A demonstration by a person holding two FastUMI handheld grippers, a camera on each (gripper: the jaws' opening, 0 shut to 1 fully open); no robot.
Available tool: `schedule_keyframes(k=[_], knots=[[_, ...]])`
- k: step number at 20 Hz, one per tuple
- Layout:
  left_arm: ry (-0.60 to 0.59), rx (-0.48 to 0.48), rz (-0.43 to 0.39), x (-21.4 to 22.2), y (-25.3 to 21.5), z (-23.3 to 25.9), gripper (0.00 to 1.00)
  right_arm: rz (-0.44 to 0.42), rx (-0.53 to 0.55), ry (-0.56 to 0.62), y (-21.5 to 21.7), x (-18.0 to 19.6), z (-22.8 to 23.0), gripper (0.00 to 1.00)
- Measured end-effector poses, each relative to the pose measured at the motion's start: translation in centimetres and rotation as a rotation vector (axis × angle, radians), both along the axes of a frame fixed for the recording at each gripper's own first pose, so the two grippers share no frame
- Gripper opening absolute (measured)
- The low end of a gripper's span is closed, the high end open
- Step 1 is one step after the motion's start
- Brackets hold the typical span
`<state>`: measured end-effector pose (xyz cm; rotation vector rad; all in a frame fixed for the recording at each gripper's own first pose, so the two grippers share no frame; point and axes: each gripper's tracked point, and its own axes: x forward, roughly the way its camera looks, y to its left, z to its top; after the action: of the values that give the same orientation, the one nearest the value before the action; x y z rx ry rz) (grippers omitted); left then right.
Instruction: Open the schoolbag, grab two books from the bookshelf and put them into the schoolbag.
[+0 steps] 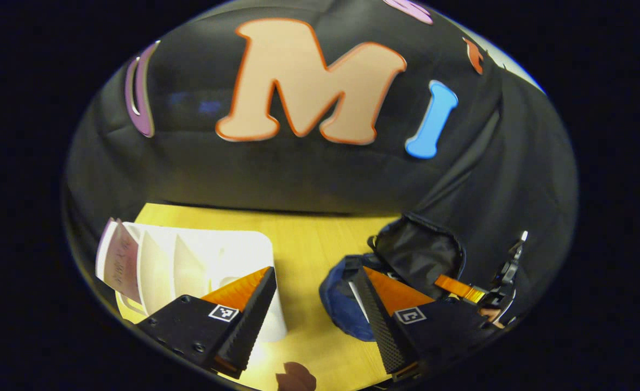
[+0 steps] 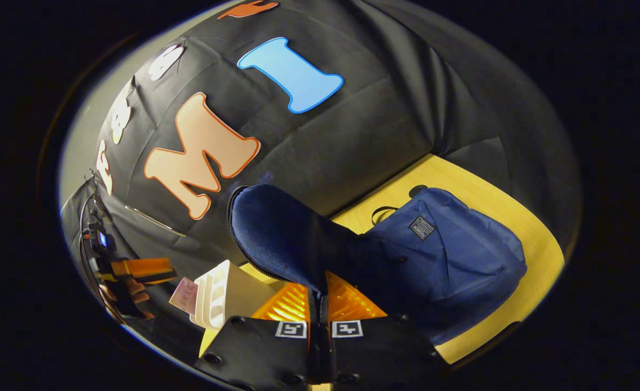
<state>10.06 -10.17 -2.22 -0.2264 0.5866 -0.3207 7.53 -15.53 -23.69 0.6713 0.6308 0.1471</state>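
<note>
The blue schoolbag (image 2: 450,255) lies on the yellow table (image 2: 515,212). My right gripper (image 2: 318,293) is shut on the bag's lid flap (image 2: 276,228) and holds it lifted, so the zip mouth gapes. In the left gripper view the raised flap shows its black lining (image 1: 418,252) above the blue bag (image 1: 342,304), with the right gripper (image 1: 502,282) beside it. My left gripper (image 1: 314,271) is open and holds nothing, hovering between the bag and the white bookshelf (image 1: 217,255). A pinkish book (image 1: 119,260) stands in the rack's far left slot.
The bookshelf (image 2: 217,296) with its book (image 2: 184,296) sits left of the bag, and the left gripper (image 2: 135,269) with a hand hangs beyond it. Bare table (image 1: 309,233) runs between rack and bag. A dark brown patch (image 1: 295,377) marks the table's near edge.
</note>
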Motion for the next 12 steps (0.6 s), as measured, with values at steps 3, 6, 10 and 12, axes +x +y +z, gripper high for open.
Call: schedule_keyframes(k=[3, 6, 10, 12], knots=[[-0.049, 0.043, 0.068, 1.3, 6.7, 3.1, 0.88, -0.02, -0.001, 0.0, 0.1, 0.4, 0.0, 0.03], [-0.065, 0.074, 0.116, 2.1, 12.2, 5.0, 0.88, -0.025, -0.014, -0.001, 0.3, 0.3, 0.0, 0.03], [-0.018, 0.104, 0.179, 3.5, 18.4, 3.1, 0.88, -0.044, -0.022, 0.0, 0.2, 0.4, 0.1, 0.03], [0.038, 0.125, 0.203, 4.0, 21.5, 1.1, 0.88, -0.052, -0.026, 0.001, 0.3, 0.5, 0.0, 0.03]])
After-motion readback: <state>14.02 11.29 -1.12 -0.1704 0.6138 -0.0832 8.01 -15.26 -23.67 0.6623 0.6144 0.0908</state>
